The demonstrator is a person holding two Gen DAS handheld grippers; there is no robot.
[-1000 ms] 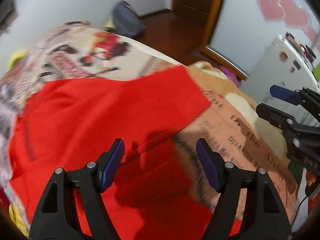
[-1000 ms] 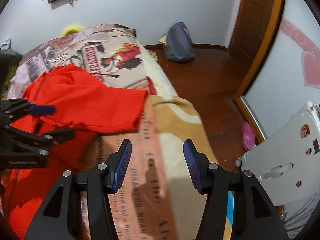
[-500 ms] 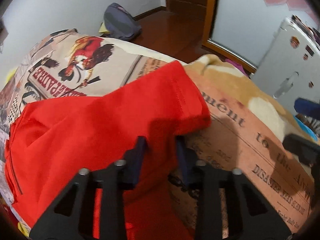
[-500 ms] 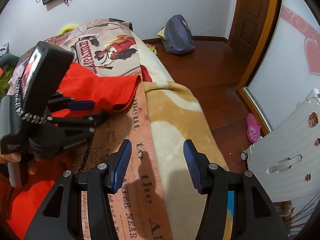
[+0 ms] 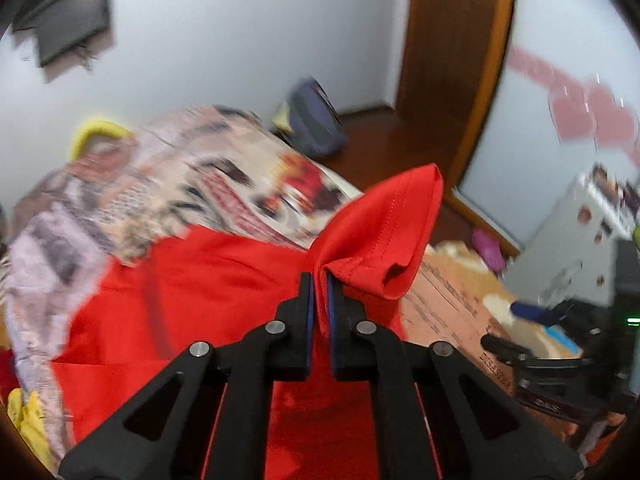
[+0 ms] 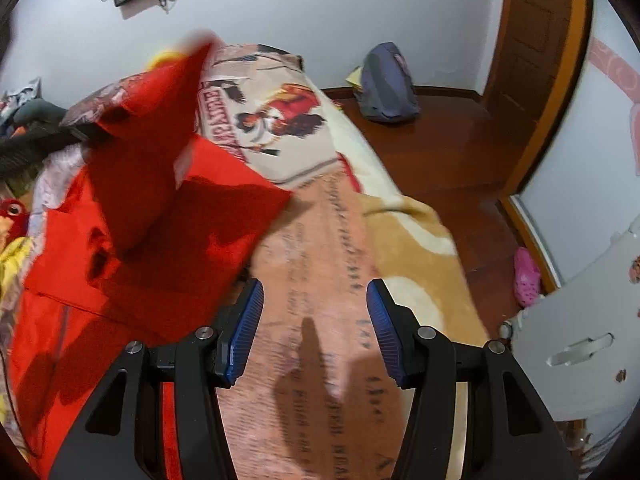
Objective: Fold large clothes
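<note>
A large red garment (image 5: 192,300) lies spread on a bed covered by a printed blanket (image 6: 320,240). My left gripper (image 5: 319,280) is closing its jaws the last bit, and its pads pinch a fold of the red cloth. The pinched corner (image 5: 384,232) stands raised above the bed. In the right wrist view the same garment (image 6: 160,248) has that corner (image 6: 152,100) lifted at the upper left, blurred. My right gripper (image 6: 314,286) hovers open over the bare blanket beside the garment's edge, with nothing between its fingers. It also shows at the right of the left wrist view, right gripper (image 5: 516,328).
A grey backpack (image 6: 386,84) sits on the wooden floor beyond the bed. A wooden door (image 6: 532,40) stands at the back right. A white suitcase (image 6: 580,340) and a pink slipper (image 6: 528,276) lie right of the bed. Yellow cloth (image 5: 28,420) lies at the bed's left.
My left gripper went from wide open over the garment to shut on its corner, then rose with the cloth. The right gripper stayed open and shifted slightly over the blanket.
</note>
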